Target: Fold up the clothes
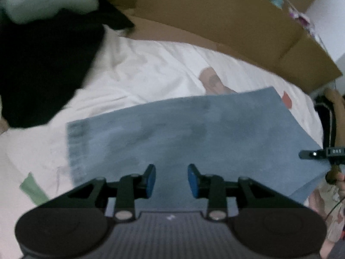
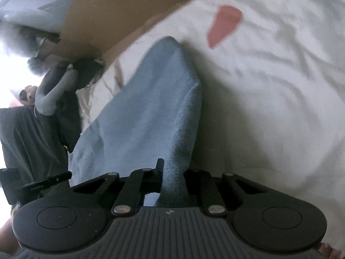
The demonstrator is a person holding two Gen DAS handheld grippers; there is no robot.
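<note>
The blue garment [image 1: 194,129] lies partly folded on a white bed sheet [image 1: 140,71], its near and left edges straight, its far right corner pointing toward a red patch [image 1: 287,99] printed on the sheet. The left claw [image 1: 171,181] hangs above the near part of the cloth, its blue pads [image 1: 151,180] spread apart with nothing between them and only fabric showing below the gap. In the right wrist view the right claw [image 2: 172,179] is pressed together on a fold of the same garment [image 2: 151,99], pinching it so that a ridge of blue cloth rises from the sheet and runs away to a rounded corner. To the right of that ridge the white sheet [image 2: 269,97] lies wrinkled but bare. A brown cardboard box [image 1: 226,21] borders the far side of the bed. A black cloth [image 1: 43,69] covers the left of the sheet, with a pale green bundle [image 1: 43,2] behind it. A green patch [image 1: 32,188] shows near the left edge.
</note>
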